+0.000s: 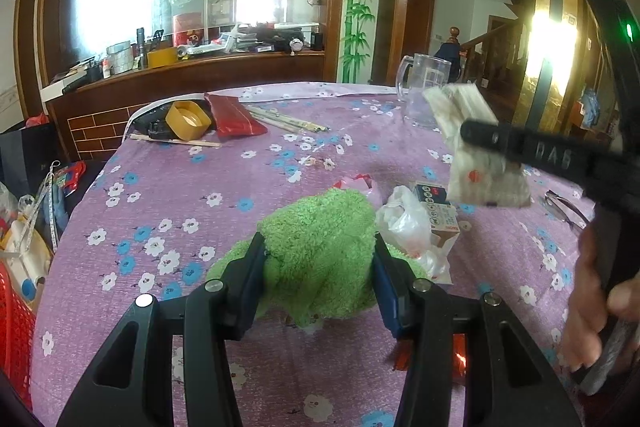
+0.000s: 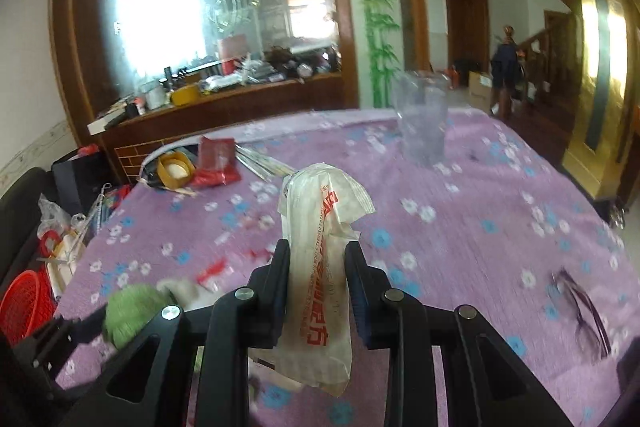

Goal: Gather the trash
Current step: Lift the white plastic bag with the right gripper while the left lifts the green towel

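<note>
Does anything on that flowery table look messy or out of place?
Yes. Crumpled plastic bags and a small carton lie heaped beside the green cloth, and loose chopsticks are scattered near a red packet at the far edge.

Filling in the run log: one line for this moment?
left claw: shut on green cloth | right claw: shut on white packet, off table

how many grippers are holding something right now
2. The left gripper clamps the green towel on the table; the right gripper holds a white wrapper lifted above the purple tablecloth.
</note>
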A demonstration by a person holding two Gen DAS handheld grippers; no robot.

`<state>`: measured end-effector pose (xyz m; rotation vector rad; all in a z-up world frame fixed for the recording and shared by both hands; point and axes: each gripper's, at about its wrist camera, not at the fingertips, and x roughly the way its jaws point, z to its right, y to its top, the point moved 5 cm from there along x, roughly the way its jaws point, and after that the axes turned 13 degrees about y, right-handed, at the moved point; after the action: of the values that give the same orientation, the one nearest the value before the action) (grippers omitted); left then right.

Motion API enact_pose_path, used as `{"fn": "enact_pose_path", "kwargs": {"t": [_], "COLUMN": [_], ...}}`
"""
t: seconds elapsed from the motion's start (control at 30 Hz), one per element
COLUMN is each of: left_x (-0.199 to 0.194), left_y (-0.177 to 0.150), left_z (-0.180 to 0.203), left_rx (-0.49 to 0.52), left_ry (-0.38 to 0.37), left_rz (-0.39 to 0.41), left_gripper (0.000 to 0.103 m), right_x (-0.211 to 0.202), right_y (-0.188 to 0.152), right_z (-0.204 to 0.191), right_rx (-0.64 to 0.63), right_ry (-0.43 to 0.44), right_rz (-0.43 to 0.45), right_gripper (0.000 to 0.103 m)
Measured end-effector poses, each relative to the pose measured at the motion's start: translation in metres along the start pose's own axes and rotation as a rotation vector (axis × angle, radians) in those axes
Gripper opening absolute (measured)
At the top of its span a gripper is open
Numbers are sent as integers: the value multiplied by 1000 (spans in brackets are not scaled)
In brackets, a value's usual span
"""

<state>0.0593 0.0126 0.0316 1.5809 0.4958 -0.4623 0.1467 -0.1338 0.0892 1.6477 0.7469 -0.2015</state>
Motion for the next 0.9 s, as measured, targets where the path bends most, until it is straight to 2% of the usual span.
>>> {"fn": "enact_pose_path", "kwargs": {"t": [0.07,0.13,0.2,0.53,0.9], "left_x": [1,2,2,-4,-3], "left_y": [0,0,0,5,8], "left_z": [-1,-1,0,-7,-23], "left_rx": [-5,-7,-2,-19,-72], "left_ry": [6,4,9,53,84], "left_rz": [-3,-9,-5,34,31], "left_gripper": [47,48,47,48,48], "right_x": [6,16,18,6,-3], "right_y": [-8,-21,-25,-27,-29], "right_z": [1,5,8,-7,-20], "right_rx": [6,7,-1,-67,-105], "right_ry": [23,39,44,80,109], "right_rz": [1,-49,-64,-34,-12], "right_gripper": [30,30,30,30,30]}}
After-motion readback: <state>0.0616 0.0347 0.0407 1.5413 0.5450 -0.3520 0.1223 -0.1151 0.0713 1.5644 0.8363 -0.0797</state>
